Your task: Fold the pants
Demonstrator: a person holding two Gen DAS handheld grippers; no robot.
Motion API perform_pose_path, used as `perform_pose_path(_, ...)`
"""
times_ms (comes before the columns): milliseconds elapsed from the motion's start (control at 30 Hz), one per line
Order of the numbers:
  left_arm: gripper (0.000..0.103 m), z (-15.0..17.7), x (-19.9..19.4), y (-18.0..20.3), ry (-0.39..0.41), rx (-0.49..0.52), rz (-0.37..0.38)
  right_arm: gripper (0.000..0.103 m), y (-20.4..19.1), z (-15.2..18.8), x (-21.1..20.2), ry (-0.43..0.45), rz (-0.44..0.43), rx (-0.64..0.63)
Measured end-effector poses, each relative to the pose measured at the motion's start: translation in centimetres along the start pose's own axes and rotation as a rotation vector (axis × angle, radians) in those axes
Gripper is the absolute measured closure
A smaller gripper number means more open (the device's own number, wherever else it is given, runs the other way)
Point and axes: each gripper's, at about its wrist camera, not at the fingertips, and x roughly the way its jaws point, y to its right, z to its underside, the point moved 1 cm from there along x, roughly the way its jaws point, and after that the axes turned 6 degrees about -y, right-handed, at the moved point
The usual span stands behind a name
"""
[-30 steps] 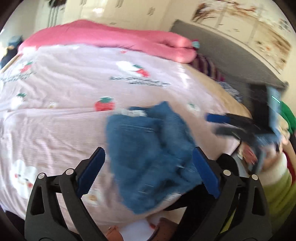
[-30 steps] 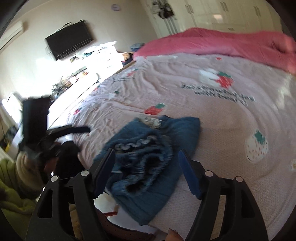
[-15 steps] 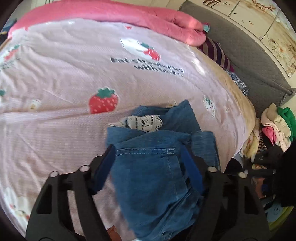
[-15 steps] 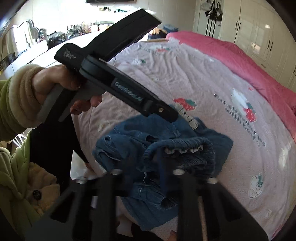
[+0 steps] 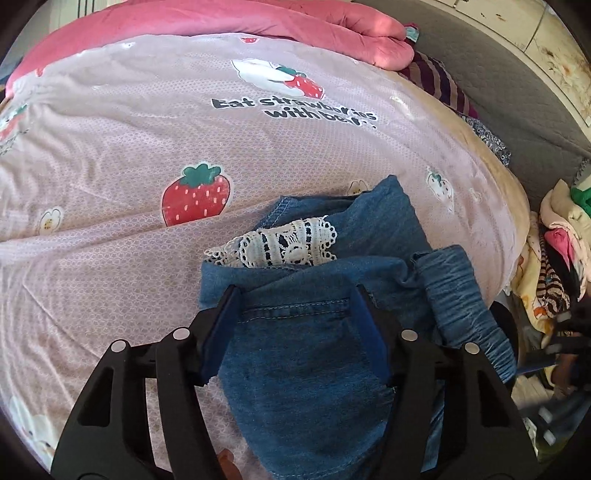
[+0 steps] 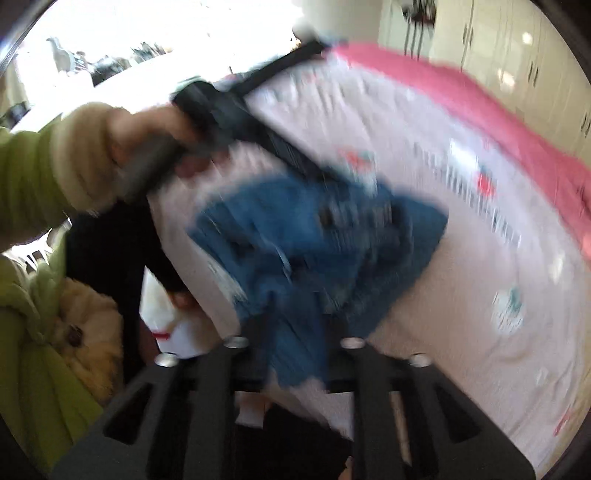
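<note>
Blue denim pants (image 5: 314, 332) with a white lace trim (image 5: 280, 243) lie crumpled at the near edge of the bed. My left gripper (image 5: 295, 295) is open, its blue-padded fingers (image 5: 218, 332) straddling a pocket seam of the denim, resting on it. In the right wrist view the picture is blurred: the pants (image 6: 314, 240) hang over the bed edge and my right gripper (image 6: 295, 332) sits low at their hanging part, fingers partly closed around denim; whether it grips is unclear. The left gripper and hand (image 6: 207, 122) show above the pants.
The bed has a pink strawberry-print sheet (image 5: 184, 147) and a rolled pink quilt (image 5: 221, 26) at the far side. A grey headboard (image 5: 498, 85) and a pile of clothes (image 5: 554, 251) are to the right. White wardrobes (image 6: 517, 55) stand behind the bed.
My left gripper moved down onto the pants and its fingers narrowed around the denim. My right gripper swung low to the hanging edge and its fingers came closer together.
</note>
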Motion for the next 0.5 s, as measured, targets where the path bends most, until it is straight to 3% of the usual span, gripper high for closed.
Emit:
perform_pose_path(67,0.049,-0.1,-0.1,-0.2,-0.003,-0.004,0.009,0.062,-2.1,-1.8,-0.6,0.067,-0.025,-0.081)
perform_pose_path(133,0.048,-0.2,-0.1,-0.3,-0.007,-0.001,0.010,0.061,-4.1,-3.3,0.5,0.070,-0.060,-0.171)
perform_pose_path(233,0.048,-0.2,-0.1,-0.3,-0.019,0.013,0.007,0.061,-6.3,-4.8,4.3,0.013,-0.064,-0.318)
perform_pose_path(433,0.046,-0.4,0.2,-0.3,-0.028,0.035,0.011,0.062,-7.1,-6.0,9.7,-0.071,-0.042,-0.454)
perform_pose_path(467,0.046,-0.4,0.3,-0.3,-0.028,0.034,0.013,0.065,-7.1,-5.8,10.5,-0.104,-0.034,-0.467)
perform_pose_path(500,0.045,-0.4,0.3,-0.4,-0.027,0.034,0.016,0.080,-7.2,-5.5,11.2,-0.134,-0.022,-0.488)
